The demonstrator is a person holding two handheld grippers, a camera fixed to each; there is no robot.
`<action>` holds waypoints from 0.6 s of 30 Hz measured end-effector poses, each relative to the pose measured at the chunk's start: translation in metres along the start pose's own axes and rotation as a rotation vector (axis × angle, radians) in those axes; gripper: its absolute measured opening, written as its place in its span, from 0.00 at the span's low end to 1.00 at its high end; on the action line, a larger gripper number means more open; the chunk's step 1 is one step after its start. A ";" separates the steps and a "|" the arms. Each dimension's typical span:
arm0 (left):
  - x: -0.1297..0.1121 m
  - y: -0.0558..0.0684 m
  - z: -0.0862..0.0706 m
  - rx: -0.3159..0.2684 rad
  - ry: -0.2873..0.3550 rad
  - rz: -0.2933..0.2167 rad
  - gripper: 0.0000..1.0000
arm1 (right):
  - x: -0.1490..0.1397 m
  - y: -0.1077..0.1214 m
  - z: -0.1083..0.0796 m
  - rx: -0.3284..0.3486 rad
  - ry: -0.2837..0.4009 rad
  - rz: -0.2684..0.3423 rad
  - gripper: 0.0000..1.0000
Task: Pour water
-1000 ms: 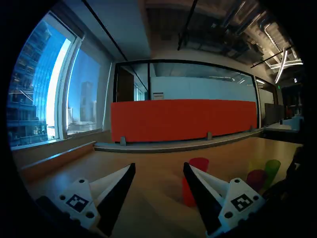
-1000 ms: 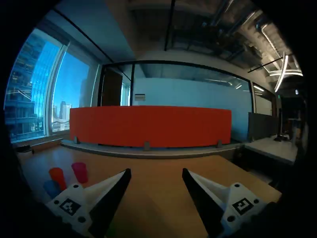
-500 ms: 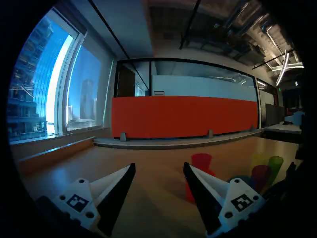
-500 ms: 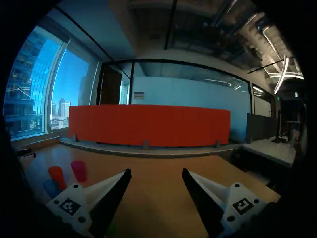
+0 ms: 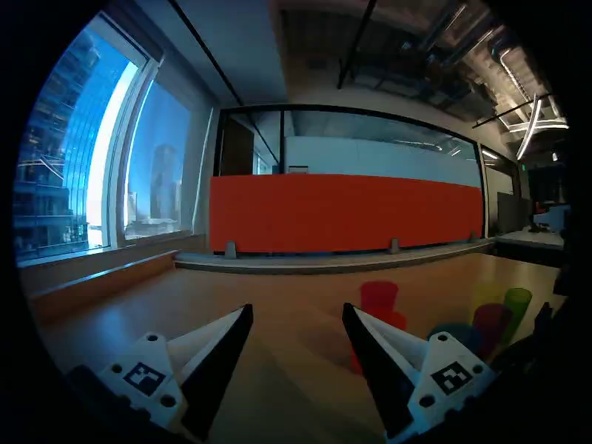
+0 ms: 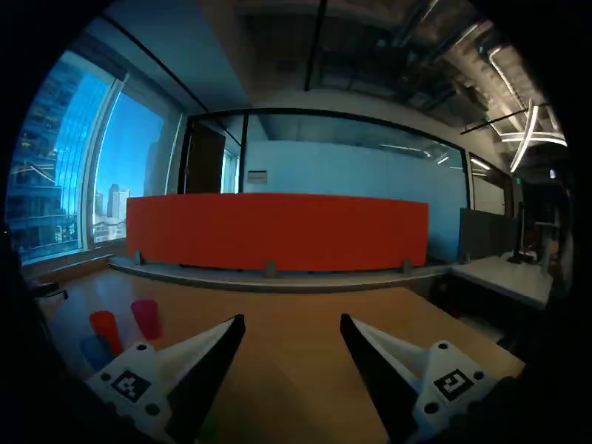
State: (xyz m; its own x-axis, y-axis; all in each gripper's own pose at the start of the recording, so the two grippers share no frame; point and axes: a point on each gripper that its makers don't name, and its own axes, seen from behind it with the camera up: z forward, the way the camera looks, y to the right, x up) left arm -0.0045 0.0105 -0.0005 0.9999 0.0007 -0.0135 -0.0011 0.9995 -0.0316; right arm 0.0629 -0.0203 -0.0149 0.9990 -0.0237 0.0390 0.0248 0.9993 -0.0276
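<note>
My left gripper (image 5: 297, 311) hovers low over a wooden table (image 5: 281, 296), open, with nothing between its fingers. Just right of it stands a cluster of plastic cups: a red cup (image 5: 379, 294), an orange cup (image 5: 365, 348) partly hidden behind the right finger, a blue cup (image 5: 453, 333), a dark red cup (image 5: 492, 320), a green cup (image 5: 517, 303) and a faint yellow cup (image 5: 481, 294). My right gripper (image 6: 291, 320) is open and empty too. In the right gripper view a pink cup (image 6: 146, 318), an orange cup (image 6: 106, 330) and a blue cup (image 6: 94, 352) stand far to its left.
A long orange partition (image 5: 340, 214) runs along the table's far edge. Tall windows (image 5: 74, 177) line the left side. Another desk (image 6: 510, 277) stands off to the right, beyond the table's right edge (image 6: 473, 333).
The left gripper view has shifted slightly, and the blue cup and more of the cup cluster have come into sight at the right. The right gripper has hardly moved. Both stay open.
</note>
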 end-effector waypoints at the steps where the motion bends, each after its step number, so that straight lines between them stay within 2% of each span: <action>1: 0.000 0.000 0.000 0.000 -0.001 0.000 0.89 | 0.000 0.000 0.000 0.000 0.000 0.001 1.00; 18: -0.001 -0.002 0.001 0.002 -0.004 0.004 0.89 | 0.000 0.004 -0.004 -0.003 0.006 0.007 1.00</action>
State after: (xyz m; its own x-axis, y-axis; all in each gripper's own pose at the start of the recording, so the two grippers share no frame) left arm -0.0055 0.0086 0.0006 0.9999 0.0052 -0.0093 -0.0055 0.9996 -0.0295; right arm 0.0628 -0.0163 -0.0188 0.9993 -0.0169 0.0330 0.0179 0.9994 -0.0306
